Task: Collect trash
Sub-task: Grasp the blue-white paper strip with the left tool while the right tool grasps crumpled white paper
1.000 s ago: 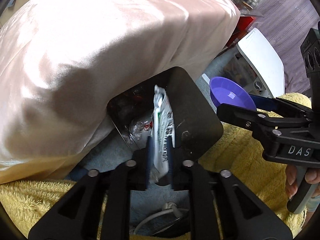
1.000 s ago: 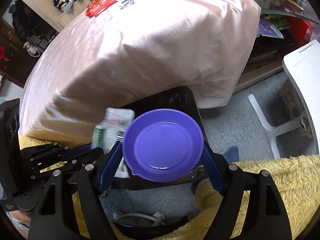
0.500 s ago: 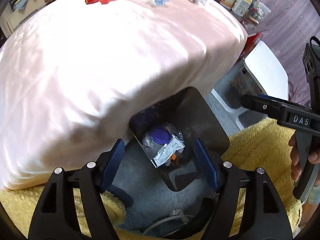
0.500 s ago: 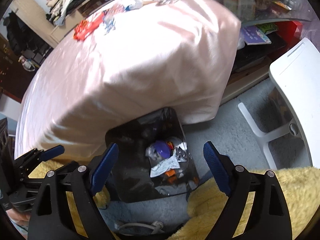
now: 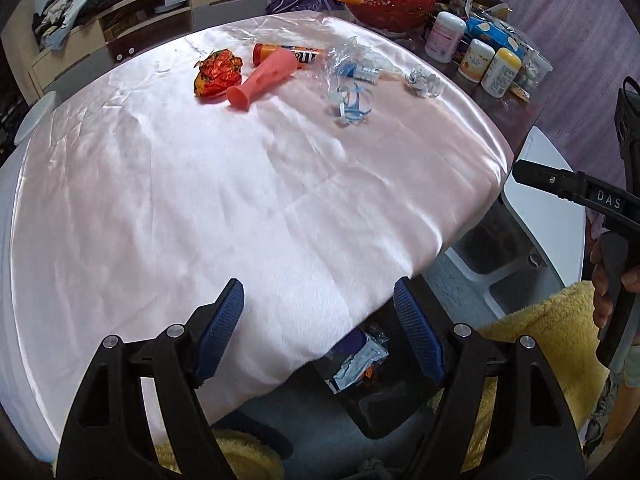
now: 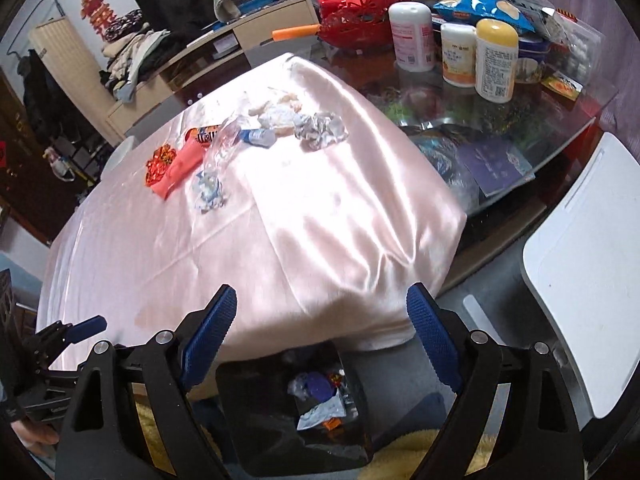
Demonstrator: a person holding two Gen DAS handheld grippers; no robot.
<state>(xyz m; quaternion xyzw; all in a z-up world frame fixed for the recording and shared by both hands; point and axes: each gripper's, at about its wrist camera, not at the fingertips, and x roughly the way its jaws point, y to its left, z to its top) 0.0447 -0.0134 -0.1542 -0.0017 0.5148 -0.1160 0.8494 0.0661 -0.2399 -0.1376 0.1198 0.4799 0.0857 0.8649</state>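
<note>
Both grippers (image 5: 320, 320) (image 6: 322, 322) wide, empty.

The black left gripper with blue ribbed pads (image 5: 320, 328) is held with its jaws spread wide and nothing between them. The matching black right gripper (image 6: 322, 336) gapes just as wide, also bare.

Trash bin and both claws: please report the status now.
Left claw open, empty. Right claw open, empty. Trash bin on floor, wrappers inside. Crumpled foil on pink cloth; path clear.
</note>
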